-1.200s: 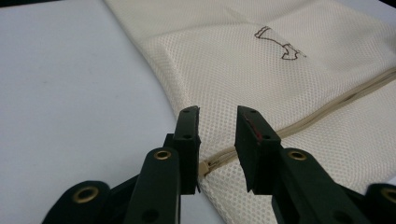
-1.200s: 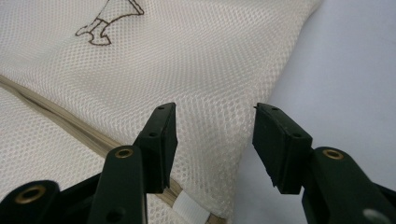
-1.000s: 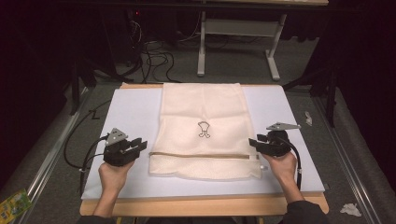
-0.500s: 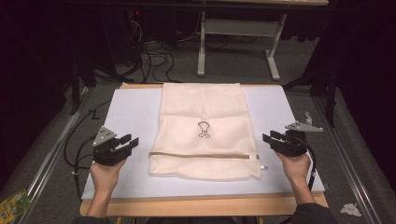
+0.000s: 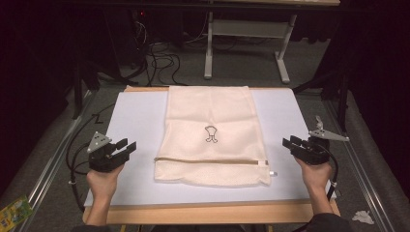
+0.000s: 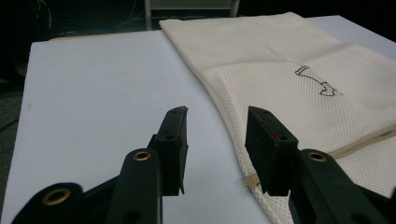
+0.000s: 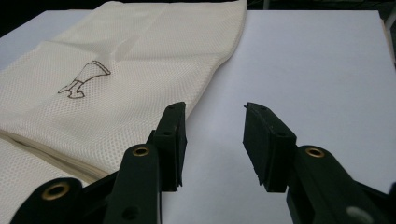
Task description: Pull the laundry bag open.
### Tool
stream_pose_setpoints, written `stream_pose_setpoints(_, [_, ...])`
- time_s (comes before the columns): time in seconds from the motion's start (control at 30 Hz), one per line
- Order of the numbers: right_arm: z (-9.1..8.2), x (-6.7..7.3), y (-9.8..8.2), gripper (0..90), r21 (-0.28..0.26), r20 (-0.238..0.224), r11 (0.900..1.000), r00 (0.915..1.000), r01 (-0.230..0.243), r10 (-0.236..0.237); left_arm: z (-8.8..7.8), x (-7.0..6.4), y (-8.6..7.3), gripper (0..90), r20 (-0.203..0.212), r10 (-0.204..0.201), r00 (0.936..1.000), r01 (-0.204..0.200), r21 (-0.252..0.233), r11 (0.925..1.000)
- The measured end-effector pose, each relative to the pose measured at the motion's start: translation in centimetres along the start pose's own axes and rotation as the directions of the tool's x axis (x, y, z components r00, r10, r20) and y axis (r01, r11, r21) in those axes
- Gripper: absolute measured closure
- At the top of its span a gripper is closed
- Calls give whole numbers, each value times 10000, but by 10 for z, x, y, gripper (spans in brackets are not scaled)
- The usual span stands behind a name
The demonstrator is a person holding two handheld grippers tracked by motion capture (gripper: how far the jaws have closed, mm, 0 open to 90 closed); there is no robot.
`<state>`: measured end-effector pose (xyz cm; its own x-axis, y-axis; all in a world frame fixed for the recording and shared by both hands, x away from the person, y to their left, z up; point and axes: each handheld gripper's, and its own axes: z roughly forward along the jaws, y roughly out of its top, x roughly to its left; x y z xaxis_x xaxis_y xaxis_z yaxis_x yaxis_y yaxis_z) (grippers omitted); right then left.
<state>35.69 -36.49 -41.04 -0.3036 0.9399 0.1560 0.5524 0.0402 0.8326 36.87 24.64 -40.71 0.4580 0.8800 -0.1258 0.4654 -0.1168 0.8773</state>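
Left gripper: my black two-jaw left gripper [image 5: 126, 147] sits nearest me on the left of the board, jaws spread with nothing between them; they have just been opening. In the left gripper view [image 6: 215, 135] only bare board and the bag's edge lie in the gap.

Right gripper: the black two-jaw right gripper [image 5: 292, 144] mirrors it on the right, jaws apart and empty, though they have just been narrowing. In the right gripper view [image 7: 212, 135] they frame bare white surface.

Bag: the cream mesh laundry bag [image 5: 211, 133] lies flat in the middle of the white board [image 5: 135, 116], between the grippers and touching neither. Its long side edges run away from me.

Zip: a tan zip line [image 5: 211, 161] crosses the near part of the bag, with a small pale pull [image 5: 271, 172] sticking out at the right corner.

Step in hand: I judge that I am lining up on the bag's two near side edges. To do it well I would come in low and level from both sides together, take the mesh just beside the zip (not on the pull), and pinch only once the fabric sits well between the pads.

Markings: one small dark outline drawing [image 5: 210, 134] at the bag's centre. I see no readable brand or lettering.

Far: beyond the board, grey floor with black cables [image 5: 157, 55] and a grey metal table frame [image 5: 246, 36].
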Motion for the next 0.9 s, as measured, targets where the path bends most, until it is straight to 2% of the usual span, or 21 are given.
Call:
stream_pose_setpoints(0.23, [-7,-8,-5,605,-133,184,9998,9997,-159,162,-1,3,-4,580,-220,-13,9998,14,43,10000])
stream_pose_setpoints(0.4, [-10,-14,-10,607,-171,300,9995,9992,-277,282,-1,8,-8,577,-310,-178,9994,180,53,9998])
stream_pose_setpoints(0.9, [-7,-22,-24,613,-150,447,9985,9976,-518,524,9,14,-19,565,-501,-539,9973,554,303,9980])
